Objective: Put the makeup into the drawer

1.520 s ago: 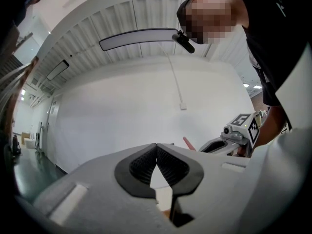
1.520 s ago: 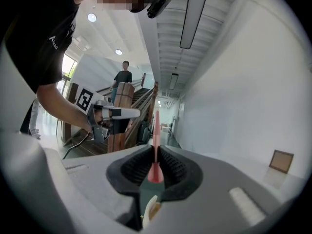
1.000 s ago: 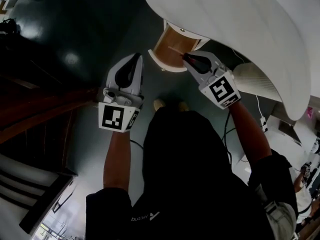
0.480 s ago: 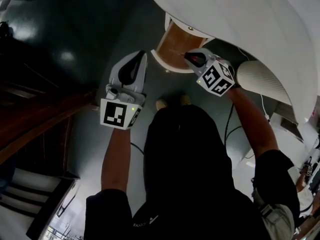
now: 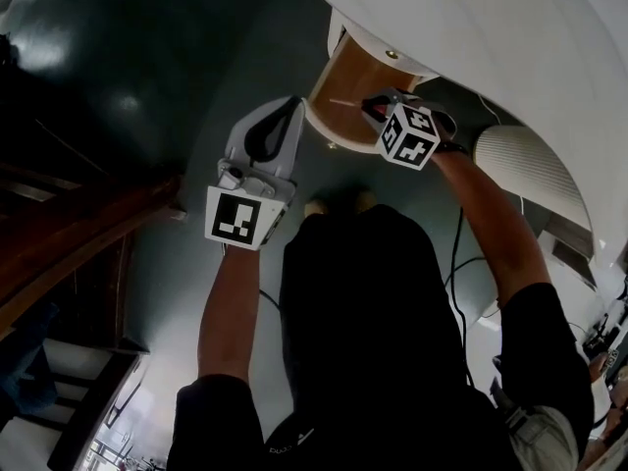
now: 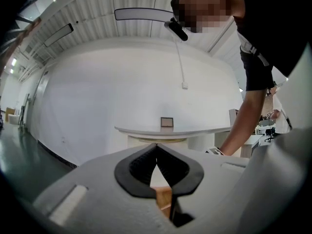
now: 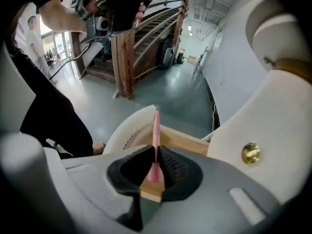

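Note:
My right gripper (image 7: 156,151) is shut on a slim pink makeup pencil (image 7: 155,128) that points forward out of the jaws. In the head view the right gripper (image 5: 370,108) hangs over the open drawer (image 5: 345,94), whose wooden inside shows under the white round table (image 5: 491,47). The pencil (image 5: 343,103) reaches out over the drawer's wood. In the right gripper view the drawer's wooden wall (image 7: 181,141) lies just beyond the jaws, and a brass knob (image 7: 250,153) sits on a white front at the right. My left gripper (image 5: 290,108) is shut and holds nothing, just left of the drawer.
The left gripper view looks past its shut jaws (image 6: 156,146) at a second white table (image 6: 170,130) with a small frame on it. A ribbed white object (image 5: 525,170) lies right of the drawer. Wooden stairs (image 7: 146,28) rise across the dark green floor (image 5: 128,86).
Both grippers have moved up towards the drawer. The right gripper has turned and carried the pink pencil over the open drawer.

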Motion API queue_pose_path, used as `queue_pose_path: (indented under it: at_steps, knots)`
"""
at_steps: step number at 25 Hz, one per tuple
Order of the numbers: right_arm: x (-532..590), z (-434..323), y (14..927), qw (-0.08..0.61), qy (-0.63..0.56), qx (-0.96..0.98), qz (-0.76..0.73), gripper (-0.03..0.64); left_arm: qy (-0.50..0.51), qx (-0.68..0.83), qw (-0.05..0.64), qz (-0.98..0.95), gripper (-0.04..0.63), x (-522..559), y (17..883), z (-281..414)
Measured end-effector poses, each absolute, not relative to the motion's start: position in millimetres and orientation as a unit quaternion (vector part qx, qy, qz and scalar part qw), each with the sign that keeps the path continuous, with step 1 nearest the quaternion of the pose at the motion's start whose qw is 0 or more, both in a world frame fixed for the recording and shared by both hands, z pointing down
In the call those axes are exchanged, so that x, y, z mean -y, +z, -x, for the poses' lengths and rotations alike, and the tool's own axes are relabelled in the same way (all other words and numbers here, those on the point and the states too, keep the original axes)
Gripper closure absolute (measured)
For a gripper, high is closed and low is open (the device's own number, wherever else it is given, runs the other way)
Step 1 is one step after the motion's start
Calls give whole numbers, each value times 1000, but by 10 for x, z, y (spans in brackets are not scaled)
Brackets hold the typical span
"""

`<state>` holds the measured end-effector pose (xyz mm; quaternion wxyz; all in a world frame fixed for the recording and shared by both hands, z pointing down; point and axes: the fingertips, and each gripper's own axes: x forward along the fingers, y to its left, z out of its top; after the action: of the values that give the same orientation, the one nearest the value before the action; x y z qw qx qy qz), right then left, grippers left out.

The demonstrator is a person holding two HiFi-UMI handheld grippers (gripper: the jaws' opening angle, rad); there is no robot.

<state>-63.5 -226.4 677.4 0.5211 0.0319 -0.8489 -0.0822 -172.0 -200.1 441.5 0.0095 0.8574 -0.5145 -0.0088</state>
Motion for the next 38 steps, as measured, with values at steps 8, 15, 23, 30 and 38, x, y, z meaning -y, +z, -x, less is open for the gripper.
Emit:
queue_pose_path:
  at_steps: [8,15,23,30,38]
  knots:
    - [2412,693,7632,579,-104,808,35,566,-8,514,10,-858,584,2185,5102,1779]
    - [2430,788,8114,603,-115,785,82,566,-11,521,7,-853,584,2188,5430,1893]
    - [2492,799,8453,624,-129,761,121,566,-11,528,5,-849,584,2156,5594,1904]
    - [2597,750,8690,636,-128,749,131,565,-5,534,11,-845,584,2144,5632,1886]
    - [2599,785,8712,627,-117,761,116,541,7,535,19,-845,584,2132,5694,1869]
